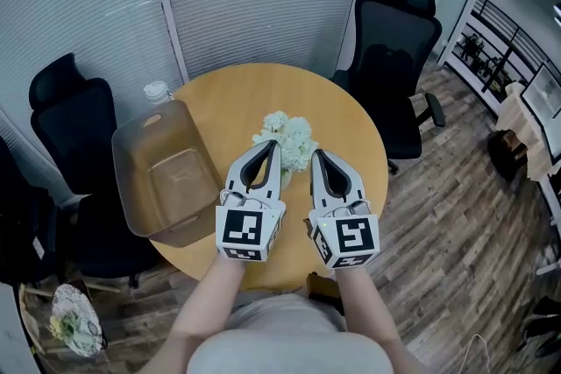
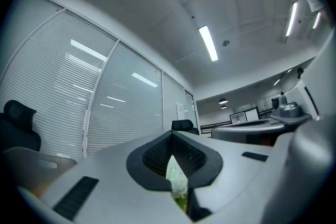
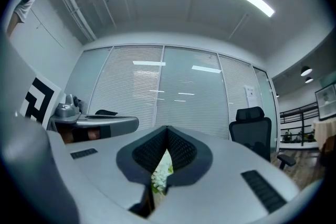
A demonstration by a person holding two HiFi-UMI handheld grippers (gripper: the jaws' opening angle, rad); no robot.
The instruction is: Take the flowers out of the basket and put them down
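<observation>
A bunch of white flowers (image 1: 294,132) with green leaves lies on the round wooden table (image 1: 232,96), to the right of the basket. The basket (image 1: 140,188) is a translucent brown tub at the table's left edge, and it looks empty. My left gripper (image 1: 274,145) hovers over the table's front with its jaws shut, tips at the near edge of the flowers. My right gripper (image 1: 316,153) sits beside it, also shut, just right of the bunch. In each gripper view a sliver of the flowers (image 2: 177,181) (image 3: 161,174) shows below the shut jaws; nothing is pinched between them.
A black office chair (image 1: 394,57) stands behind the table at right and another chair (image 1: 70,123) at left. A white-capped bottle (image 1: 156,90) stands behind the basket. Another bunch of flowers (image 1: 74,324) lies on the floor at lower left. Window blinds run along the back.
</observation>
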